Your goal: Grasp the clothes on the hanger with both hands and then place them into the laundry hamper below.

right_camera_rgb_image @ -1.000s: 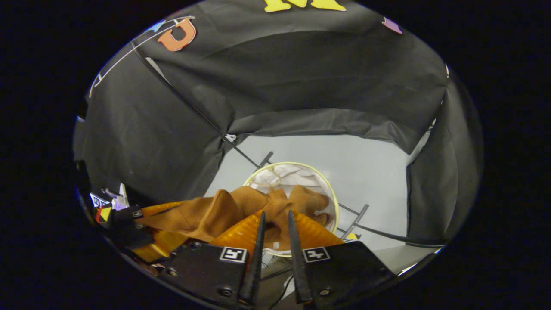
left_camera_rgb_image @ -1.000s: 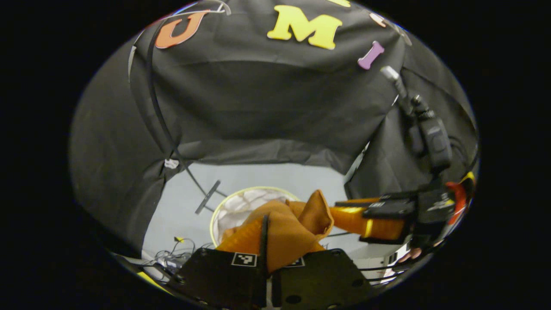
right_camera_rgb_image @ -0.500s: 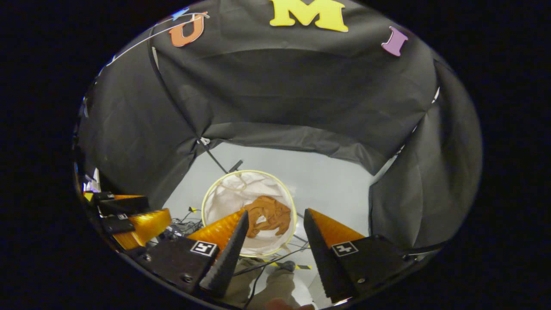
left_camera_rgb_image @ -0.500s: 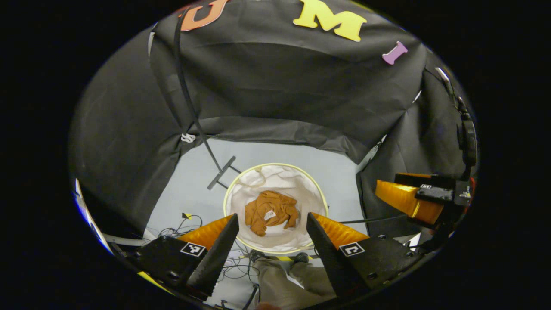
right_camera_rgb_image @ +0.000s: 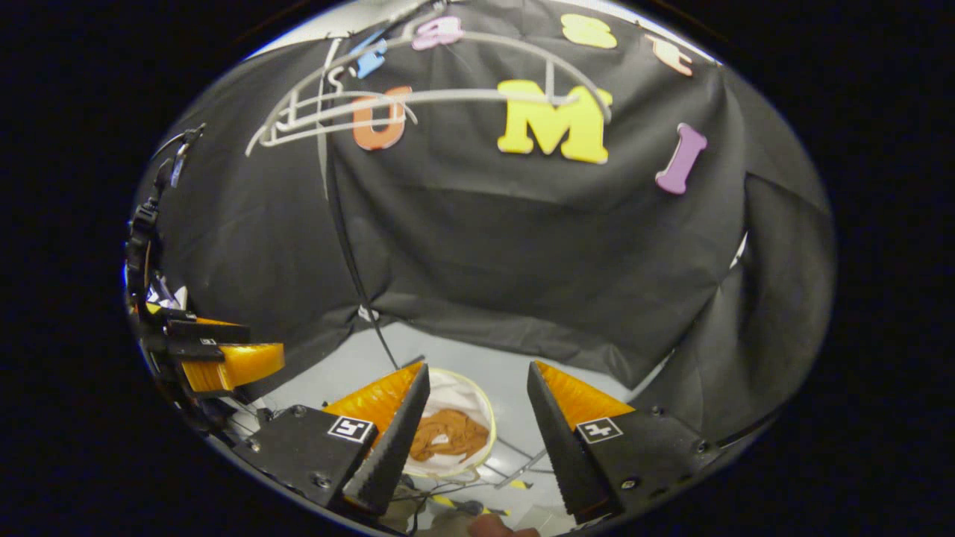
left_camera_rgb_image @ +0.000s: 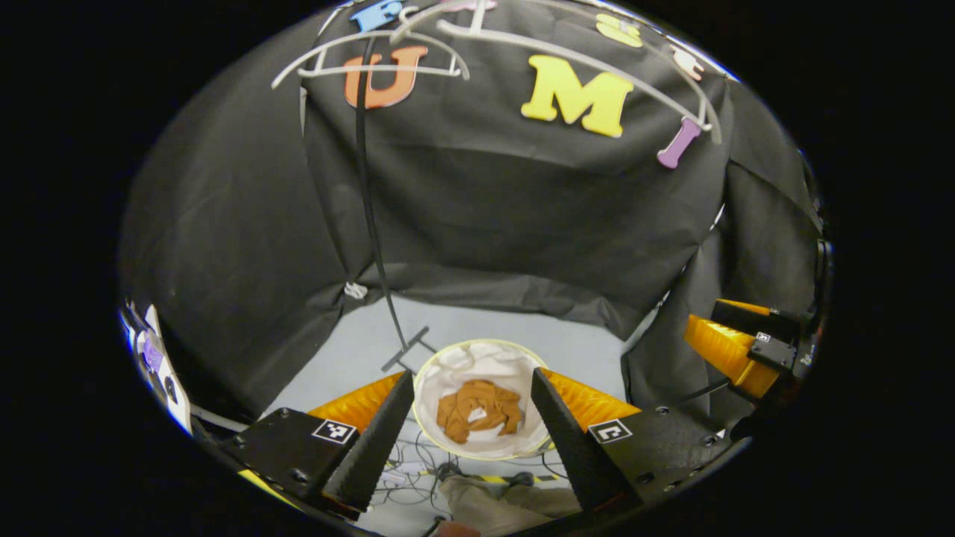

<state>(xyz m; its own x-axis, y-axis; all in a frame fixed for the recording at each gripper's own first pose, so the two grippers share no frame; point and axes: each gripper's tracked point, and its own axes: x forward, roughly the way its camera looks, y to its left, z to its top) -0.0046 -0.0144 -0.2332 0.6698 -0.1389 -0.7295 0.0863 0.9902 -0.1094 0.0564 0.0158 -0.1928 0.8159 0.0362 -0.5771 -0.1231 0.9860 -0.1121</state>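
Observation:
A brown garment point(left_camera_rgb_image: 478, 411) lies crumpled at the bottom of the round white laundry hamper point(left_camera_rgb_image: 448, 371) on the floor; it appears as the brown garment point(right_camera_rgb_image: 448, 435) in the hamper point(right_camera_rgb_image: 486, 414) in the right gripper view too. My left gripper point(left_camera_rgb_image: 471, 388) hangs open high above the hamper, nothing between its fingers. My right gripper point(right_camera_rgb_image: 476, 377) is open as well, also well above it. Bare white hangers point(left_camera_rgb_image: 418, 45) hang overhead, and hangers point(right_camera_rgb_image: 418, 101) show near the top of the right gripper view. The right gripper point(left_camera_rgb_image: 735, 339) shows far right, the left gripper point(right_camera_rgb_image: 224, 356) far left.
A thin black stand pole point(left_camera_rgb_image: 371, 216) runs from the hangers down to a foot beside the hamper. Cables point(left_camera_rgb_image: 418, 470) lie on the grey floor in front of the hamper. A person's trouser legs point(left_camera_rgb_image: 492, 507) show below the fingers.
One second ago both grippers were shut on the garment over the hamper. They opened and it dropped in. Both have since risen and tilted up, bringing the hangers into view.

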